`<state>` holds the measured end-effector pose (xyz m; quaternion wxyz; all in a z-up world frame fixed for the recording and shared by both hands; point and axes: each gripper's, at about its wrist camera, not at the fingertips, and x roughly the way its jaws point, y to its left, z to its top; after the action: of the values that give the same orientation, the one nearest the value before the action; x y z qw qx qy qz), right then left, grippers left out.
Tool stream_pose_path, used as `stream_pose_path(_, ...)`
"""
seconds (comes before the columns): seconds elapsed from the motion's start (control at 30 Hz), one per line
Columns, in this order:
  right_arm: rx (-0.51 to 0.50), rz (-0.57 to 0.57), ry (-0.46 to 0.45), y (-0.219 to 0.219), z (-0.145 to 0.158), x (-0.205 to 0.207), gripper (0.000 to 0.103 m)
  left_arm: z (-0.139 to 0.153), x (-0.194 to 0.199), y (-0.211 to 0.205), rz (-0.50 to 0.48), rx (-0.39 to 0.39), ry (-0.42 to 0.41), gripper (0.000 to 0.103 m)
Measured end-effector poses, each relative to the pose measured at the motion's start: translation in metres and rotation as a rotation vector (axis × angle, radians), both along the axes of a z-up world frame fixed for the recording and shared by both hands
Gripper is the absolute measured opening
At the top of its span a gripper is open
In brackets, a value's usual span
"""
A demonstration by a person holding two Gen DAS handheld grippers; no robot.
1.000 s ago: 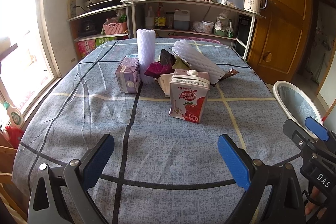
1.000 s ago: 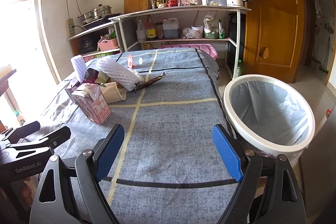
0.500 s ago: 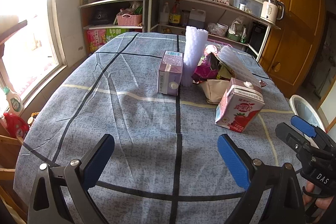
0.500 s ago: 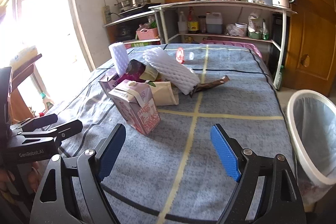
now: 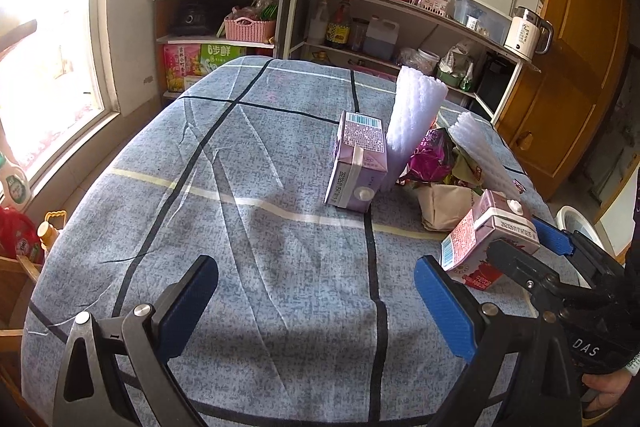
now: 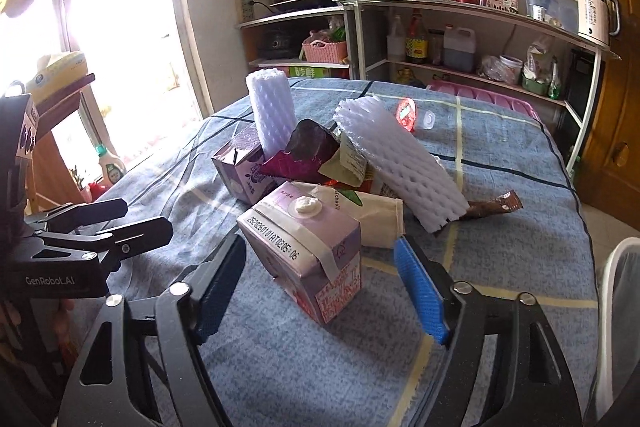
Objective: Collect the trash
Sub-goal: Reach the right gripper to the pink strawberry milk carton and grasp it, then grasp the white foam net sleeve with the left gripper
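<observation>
1. Clearly, we are at the start of the task: all the trash that we can see lies on the table (image 6: pixel 500 155), and the little of the bin's (image 6: pixel 618 291) inside that shows at the right edge shows only its liner.
2. Our right gripper (image 6: pixel 320 287) is closing its jaws around the pink milk carton (image 6: pixel 308 247), which stands tilted at the near side of the pile. The carton is between the blue pads, but we see a gap on both sides, so it is not gripped yet.
3. Our left gripper (image 5: pixel 316 311) is released and holds nothing; only bare cloth lies between its fingers, to the left of the pile.
4. What is left, in our judgement, is almost everything: the pink milk carton, the purple carton (image 5: pixel 358 163) behind it, two white foam nets (image 6: pixel 396 163), a beige paper bag (image 6: pixel 380 217), a dark red wrapper (image 6: pixel 304 151), a brown wrapper (image 6: pixel 496 207), and a small red cup (image 6: pixel 406 113) far on the table.
5. The table wears a blue-grey cloth with dark and pale lines, a little wrinkled. The bin stands on the floor just beside the table's right edge.
6. The room is a kitchen: shelves (image 6: pixel 460 39) with bottles, pots and a kettle at the far wall, a bright window (image 6: pixel 112 27) on the left, a wooden door (image 5: pixel 576 67) on the right.
</observation>
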<state>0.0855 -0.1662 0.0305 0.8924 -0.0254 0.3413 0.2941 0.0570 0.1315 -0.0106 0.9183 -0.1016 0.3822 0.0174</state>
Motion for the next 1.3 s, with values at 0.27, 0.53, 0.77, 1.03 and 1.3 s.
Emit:
stream_pose_path(0.27, 0.032, 0.019, 0.042, 0.0, -0.005, 0.006, 0.041, 0.001, 0.023, -0.001, -0.029, -0.046, 0.005, 0.1)
stream_pose_path(0.53, 0.106, -0.04, 0.036, -0.02, 0.003, 0.002, 0.038, 0.015, 0.051, -0.016, -0.058, -0.051, -0.018, 0.085)
stream_pose_path(0.77, 0.136, -0.069, 0.055, -0.031, 0.002, 0.0, 0.038, 0.034, 0.082, -0.028, -0.064, -0.048, -0.082, 0.081)
stream_pose_path(1.03, 0.165, -0.076, 0.085, -0.037, -0.002, 0.004, 0.038, 0.03, 0.109, -0.042, -0.062, 0.016, -0.072, 0.08)
stream_pose_path(1.3, 0.178, -0.085, 0.089, -0.042, -0.002, 0.006, 0.038, 0.026, 0.123, -0.05, -0.077, 0.031, -0.042, 0.044)
